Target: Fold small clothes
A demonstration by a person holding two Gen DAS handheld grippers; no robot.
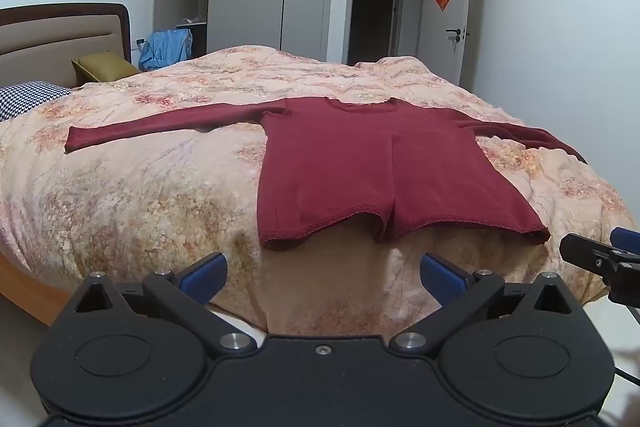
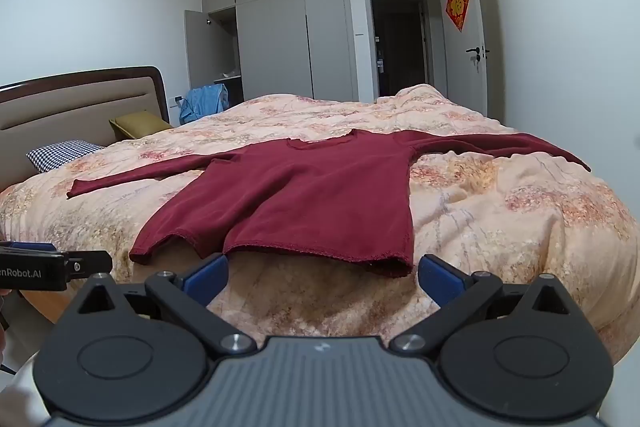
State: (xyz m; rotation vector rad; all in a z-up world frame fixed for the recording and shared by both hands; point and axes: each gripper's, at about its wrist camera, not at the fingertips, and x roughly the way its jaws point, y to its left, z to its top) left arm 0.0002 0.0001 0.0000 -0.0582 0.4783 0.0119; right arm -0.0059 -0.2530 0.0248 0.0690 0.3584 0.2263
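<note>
**Shirt flat on the bed, both grippers empty**

Left wrist view: the left gripper (image 1: 323,277) stands spread wide with nothing between its blue pads, short of the dark red long-sleeved shirt (image 1: 372,163) lying flat, sleeves outstretched, on the floral quilt (image 1: 140,187).

Right wrist view: the right gripper (image 2: 323,277) is likewise wide and empty, just before the shirt's hem (image 2: 320,251).

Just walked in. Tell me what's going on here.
A dark red long-sleeved top lies spread flat on the floral quilt, sleeves out to both sides. The left gripper and the right gripper sit just short of its hem, both open and empty. No fold has been made yet.
</note>
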